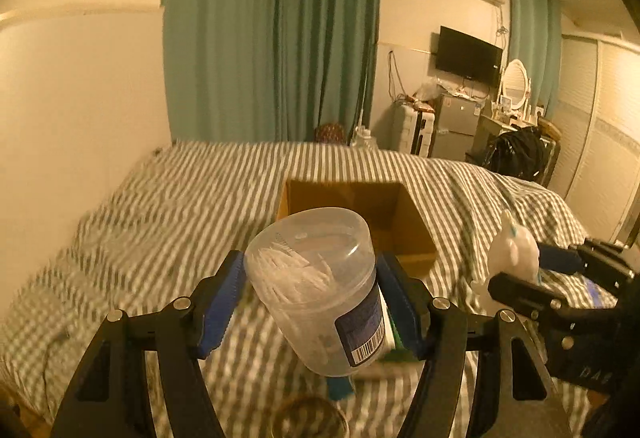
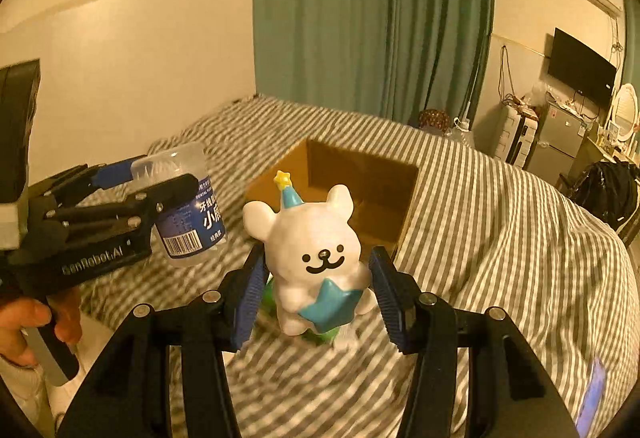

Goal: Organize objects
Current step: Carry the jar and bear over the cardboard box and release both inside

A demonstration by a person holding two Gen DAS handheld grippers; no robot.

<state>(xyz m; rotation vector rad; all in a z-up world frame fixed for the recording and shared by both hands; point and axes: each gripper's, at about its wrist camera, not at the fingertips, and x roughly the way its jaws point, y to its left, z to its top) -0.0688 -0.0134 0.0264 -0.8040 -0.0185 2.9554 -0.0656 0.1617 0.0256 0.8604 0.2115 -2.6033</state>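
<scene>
Left gripper: blue pads clamped on a clear plastic jar of floss picks, one pad on each side wall. Jar held off the bed, long axis tilted, domed lid end leaning up and away toward the cardboard box, base end nearest the camera, blue label with barcode turned to the right. White picks heaped inside against the lid end. Same jar in the right wrist view, gripped crosswise by the left gripper, lid up and tilted slightly left, label facing the camera; a hand wrapped around the gripper handle at lower left.

Right gripper: blue pads set close on either side of a white bear figurine; contact with the pads not clear enough to tell a firm hold. Figurine upright, long axis near vertical, face toward the camera, blue cone hat with a yellow star on top, blue star held at its belly. In the left wrist view, right gripper at the right edge with the blurred figurine between its fingers.

Beyond both: open-topped cardboard box resting on the striped bedcover, near the middle of the bed. Something green under the figurine, too hidden to identify. Green curtains behind the far edge of the bed.
</scene>
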